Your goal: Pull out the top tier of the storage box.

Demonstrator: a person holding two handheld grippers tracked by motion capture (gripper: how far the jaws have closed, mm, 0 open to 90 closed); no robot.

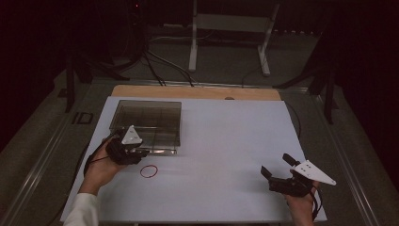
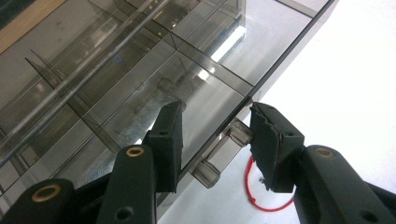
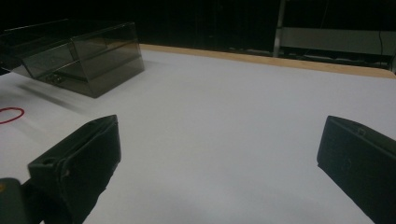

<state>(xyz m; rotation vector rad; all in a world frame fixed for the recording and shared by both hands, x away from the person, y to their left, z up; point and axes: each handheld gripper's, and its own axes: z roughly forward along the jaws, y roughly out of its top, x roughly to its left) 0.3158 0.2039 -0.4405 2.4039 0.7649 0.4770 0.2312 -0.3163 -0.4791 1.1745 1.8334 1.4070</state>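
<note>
The left tongs (image 1: 141,151), carried low in the person's left hand (image 1: 101,168), point at the near front edge of the smoky transparent plastic compartment box (image 1: 147,123), their jaws partly open astride its lid edge and small clear handle (image 2: 223,151), whether pressing I cannot tell. The right tongs (image 1: 278,165) hover wide open and empty over the white table (image 1: 226,141), well apart from the box. A thin red rubber band (image 1: 148,171) lies flat just before the box; the room beyond is dark, with a white metal frame (image 1: 230,33)
</note>
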